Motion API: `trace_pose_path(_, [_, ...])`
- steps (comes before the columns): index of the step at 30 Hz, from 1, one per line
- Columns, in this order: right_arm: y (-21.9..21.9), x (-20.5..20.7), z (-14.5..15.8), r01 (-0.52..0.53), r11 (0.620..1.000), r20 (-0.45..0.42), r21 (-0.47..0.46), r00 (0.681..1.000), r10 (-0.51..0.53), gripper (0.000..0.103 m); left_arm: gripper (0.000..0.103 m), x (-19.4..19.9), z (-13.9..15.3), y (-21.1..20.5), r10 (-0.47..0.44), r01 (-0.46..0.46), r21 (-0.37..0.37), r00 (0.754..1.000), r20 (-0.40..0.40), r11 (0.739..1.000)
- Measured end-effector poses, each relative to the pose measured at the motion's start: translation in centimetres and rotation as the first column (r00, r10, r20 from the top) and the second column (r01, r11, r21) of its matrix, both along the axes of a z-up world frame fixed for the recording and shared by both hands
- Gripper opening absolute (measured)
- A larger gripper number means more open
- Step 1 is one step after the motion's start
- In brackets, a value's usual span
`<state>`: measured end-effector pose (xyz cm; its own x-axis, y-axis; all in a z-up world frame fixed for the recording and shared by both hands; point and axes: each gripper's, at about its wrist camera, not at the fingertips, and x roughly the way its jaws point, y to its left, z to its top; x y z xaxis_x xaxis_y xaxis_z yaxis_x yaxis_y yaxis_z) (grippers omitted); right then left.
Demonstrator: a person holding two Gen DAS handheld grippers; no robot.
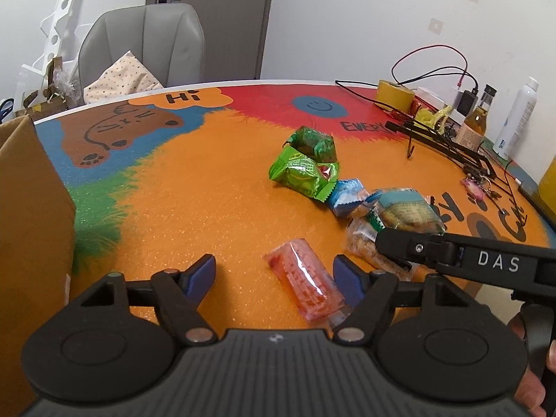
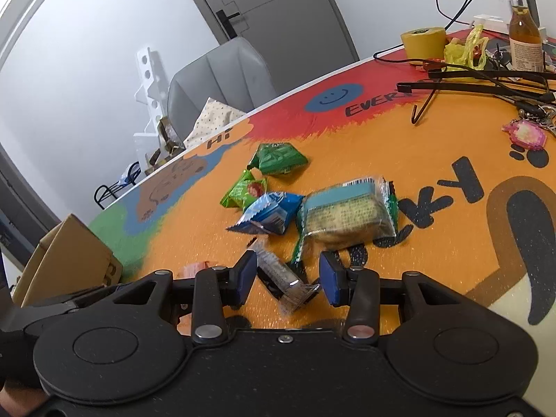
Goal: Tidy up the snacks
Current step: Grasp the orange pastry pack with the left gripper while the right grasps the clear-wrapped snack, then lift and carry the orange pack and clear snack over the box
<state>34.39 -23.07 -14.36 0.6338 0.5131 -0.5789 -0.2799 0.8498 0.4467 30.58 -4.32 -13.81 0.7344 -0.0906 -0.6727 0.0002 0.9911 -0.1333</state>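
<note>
My left gripper (image 1: 274,271) stands spread around the orange snack packet (image 1: 305,283), pads not touching it. My right gripper (image 2: 288,276) is spread around a clear-wrapped snack (image 2: 283,278). Beyond that snack on the worktop (image 1: 194,201) lie blue (image 2: 267,212) and green packets (image 2: 278,158).
</note>
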Motion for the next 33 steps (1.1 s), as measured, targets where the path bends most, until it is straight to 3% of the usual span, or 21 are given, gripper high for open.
trace_pose_path(7, [0.4, -1.3, 0.2, -0.038, 0.999, 0.01, -0.017, 0.999, 0.039, 0.041, 0.056, -0.6, 0.1, 0.5, -0.004, 0.004, -0.019, 1.0, 0.009, 1.0])
trace_pose_path(12, [1.1, -1.2, 0.5, -0.061, 0.998, 0.021, -0.029, 0.998, 0.062, 0.041, 0.038, -0.6, 0.1, 0.6, -0.012, 0.012, -0.028, 1.0, 0.015, 1.0])
trace_pose_path(20, [2.5, -0.8, 0.4, -0.062, 0.993, 0.046, -0.096, 0.997, 0.067, 0.04, 0.035, -0.2, -0.3, 0.4, -0.015, 0.015, -0.002, 0.999, 0.037, 1.0])
trace_pose_path(22, [2.9, -1.2, 0.4, -0.068, 0.989, 0.053, -0.129, 0.996, 0.075, 0.025, 0.029, -0.3, -0.3, 0.4, -0.016, 0.016, 0.013, 0.999, 0.04, 1.0])
trace_pose_path(24, [2.7, -1.3, 0.4, -0.062, 0.99, 0.043, -0.124, 0.997, 0.068, 0.018, 0.023, -0.4, -0.3, 0.5, -0.01, 0.009, 0.019, 0.999, 0.042, 1.0])
trace_pose_path(33, [1.6, -3.4, 0.5, -0.007, 0.996, 0.041, -0.087, 0.999, 0.011, 0.017, 0.018, -2.0, 0.1, 0.7, -0.031, 0.032, -0.014, 0.999, 0.042, 0.999])
